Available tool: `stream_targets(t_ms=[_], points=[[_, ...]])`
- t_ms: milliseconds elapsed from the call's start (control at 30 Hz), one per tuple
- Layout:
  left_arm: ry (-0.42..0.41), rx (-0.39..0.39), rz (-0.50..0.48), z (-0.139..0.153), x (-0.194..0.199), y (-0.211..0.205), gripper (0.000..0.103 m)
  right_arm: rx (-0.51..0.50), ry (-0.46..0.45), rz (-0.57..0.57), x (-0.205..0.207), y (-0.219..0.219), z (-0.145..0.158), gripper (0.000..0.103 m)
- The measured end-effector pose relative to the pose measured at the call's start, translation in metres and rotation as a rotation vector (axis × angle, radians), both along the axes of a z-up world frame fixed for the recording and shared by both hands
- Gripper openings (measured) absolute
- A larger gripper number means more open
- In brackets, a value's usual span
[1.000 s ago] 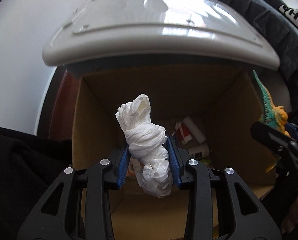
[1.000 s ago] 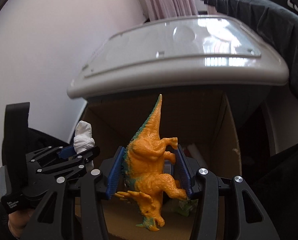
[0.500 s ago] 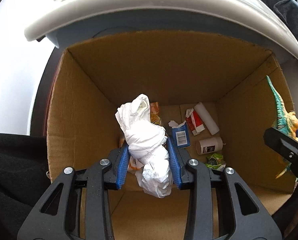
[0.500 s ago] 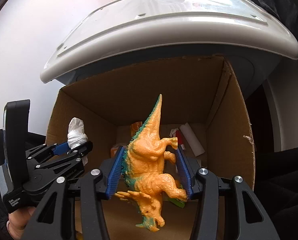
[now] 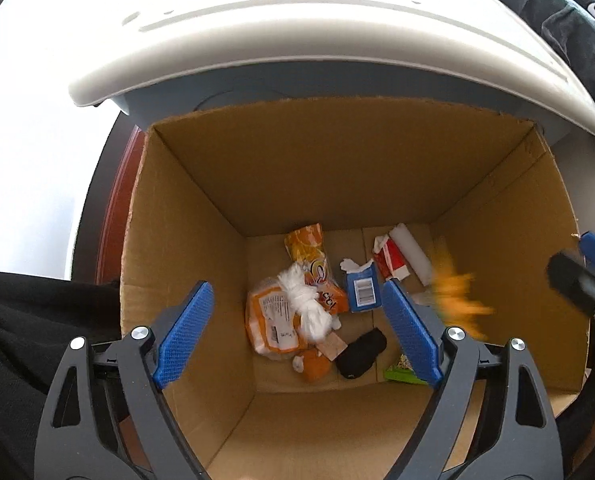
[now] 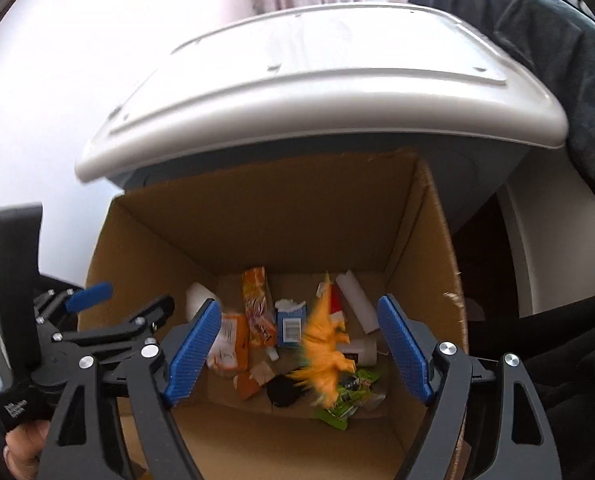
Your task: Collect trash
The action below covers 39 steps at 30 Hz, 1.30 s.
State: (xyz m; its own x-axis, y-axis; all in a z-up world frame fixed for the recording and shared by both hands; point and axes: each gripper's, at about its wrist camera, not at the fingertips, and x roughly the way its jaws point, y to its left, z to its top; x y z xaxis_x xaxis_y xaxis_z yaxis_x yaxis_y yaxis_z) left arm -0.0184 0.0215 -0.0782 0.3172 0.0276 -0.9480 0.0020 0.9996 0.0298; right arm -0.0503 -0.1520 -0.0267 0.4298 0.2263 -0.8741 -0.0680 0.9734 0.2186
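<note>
Trash is dropping into the cardboard box (image 5: 185, 216): the tissue wad (image 5: 307, 304) and blurred orange dinosaur (image 6: 327, 354) are falling among wrappers, because the left gripper (image 5: 297, 334) and right gripper (image 6: 297, 350) are spreading their jaws wide, gripping nothing, above it.

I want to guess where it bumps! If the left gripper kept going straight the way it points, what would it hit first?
Probably the twisted white tissue wad, which sits between the open left gripper fingers' line, on an orange snack packet in the brown cardboard box. Depth is unclear, so that's a guess.
</note>
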Motion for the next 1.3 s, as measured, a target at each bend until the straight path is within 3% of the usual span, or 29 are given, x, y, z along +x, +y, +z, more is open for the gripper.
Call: stream_targets(t_ms=[100, 300, 533, 1300], points=[[-0.008, 0.002, -0.009, 0.001, 0.001, -0.002, 0.084, -0.003, -0.030, -0.050, 0.000, -0.011, 0.006, 0.080], [-0.060, -0.026, -0.020, 0.012, -0.001, -0.007, 0.084, -0.031, -0.095, -0.143, -0.003, -0.029, 0.017, 0.096], [-0.047, -0.122, -0.038, 0.018, 0.003, -0.007, 0.084, -0.031, -0.091, -0.168, 0.000, -0.033, 0.015, 0.097], [-0.030, -0.107, -0.015, 0.018, 0.003, -0.009, 0.084, -0.035, -0.074, -0.154, 0.002, -0.029, 0.012, 0.097]])
